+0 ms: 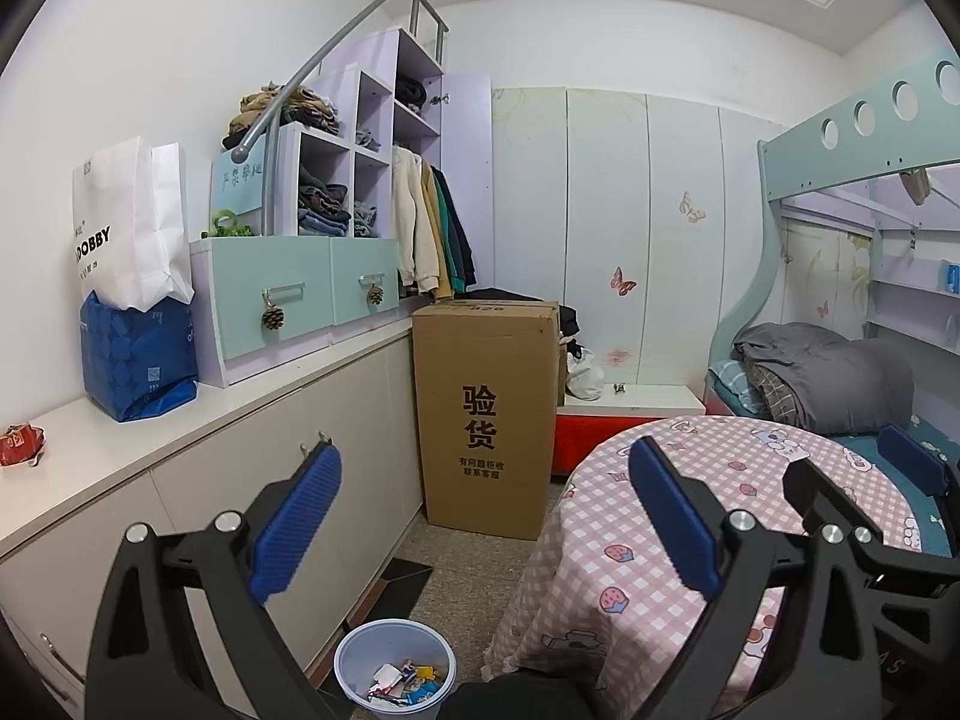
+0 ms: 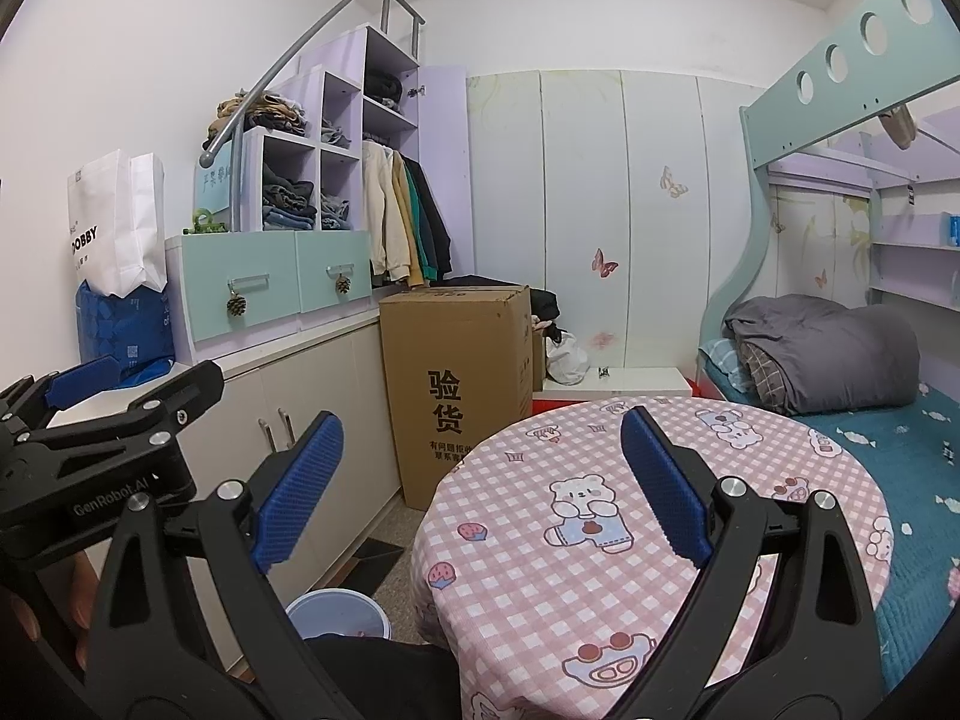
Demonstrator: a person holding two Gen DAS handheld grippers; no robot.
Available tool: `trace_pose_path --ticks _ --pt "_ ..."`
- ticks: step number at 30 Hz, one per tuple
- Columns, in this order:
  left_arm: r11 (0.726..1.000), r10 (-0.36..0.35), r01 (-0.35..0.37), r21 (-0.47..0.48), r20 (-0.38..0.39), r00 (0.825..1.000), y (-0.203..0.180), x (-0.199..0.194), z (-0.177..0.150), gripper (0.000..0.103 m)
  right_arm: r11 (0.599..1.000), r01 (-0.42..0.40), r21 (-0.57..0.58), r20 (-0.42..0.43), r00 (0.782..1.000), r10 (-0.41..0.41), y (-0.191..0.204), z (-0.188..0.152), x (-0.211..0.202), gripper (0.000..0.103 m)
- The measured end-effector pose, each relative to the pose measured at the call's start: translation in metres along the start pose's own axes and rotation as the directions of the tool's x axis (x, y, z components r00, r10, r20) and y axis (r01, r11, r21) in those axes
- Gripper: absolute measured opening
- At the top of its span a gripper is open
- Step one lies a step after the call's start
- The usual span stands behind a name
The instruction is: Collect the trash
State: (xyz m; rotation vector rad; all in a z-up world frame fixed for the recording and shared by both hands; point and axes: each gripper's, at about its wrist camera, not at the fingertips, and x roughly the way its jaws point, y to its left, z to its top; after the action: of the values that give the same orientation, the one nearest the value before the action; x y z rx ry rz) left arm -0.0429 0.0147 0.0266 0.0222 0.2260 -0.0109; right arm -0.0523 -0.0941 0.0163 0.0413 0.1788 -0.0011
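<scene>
Both jaws spread, holding nothing: left gripper, right gripper. Crumpled red wrapper lies far left on smooth countertop; plastic bin, part full, sits on the near floor. Risk: thin foil could slip from ribbed pads; the draped checked tablecloth could snag.

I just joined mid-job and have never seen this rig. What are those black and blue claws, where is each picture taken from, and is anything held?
Each claw is a hand-held gripper that a person carries; a camera on it looks along its blue fingers. One picture comes from the left hand-held gripper, the other from the right hand-held gripper. Both are open and hold nothing. Ahead stands a table with a pink checked cloth. Below sits a bin with scraps in it. A red wrapper lies on the counter.
</scene>
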Motion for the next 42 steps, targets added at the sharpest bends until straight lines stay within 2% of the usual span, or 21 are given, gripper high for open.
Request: trace_pose_path --ticks 42 --pt "1.000 -0.003 0.003 0.011 -0.003 1.000 0.009 0.002 0.001 0.095 1.000 0.004 0.022 -0.011 1.000 -0.004 -0.001 -0.004 -0.002 0.092"
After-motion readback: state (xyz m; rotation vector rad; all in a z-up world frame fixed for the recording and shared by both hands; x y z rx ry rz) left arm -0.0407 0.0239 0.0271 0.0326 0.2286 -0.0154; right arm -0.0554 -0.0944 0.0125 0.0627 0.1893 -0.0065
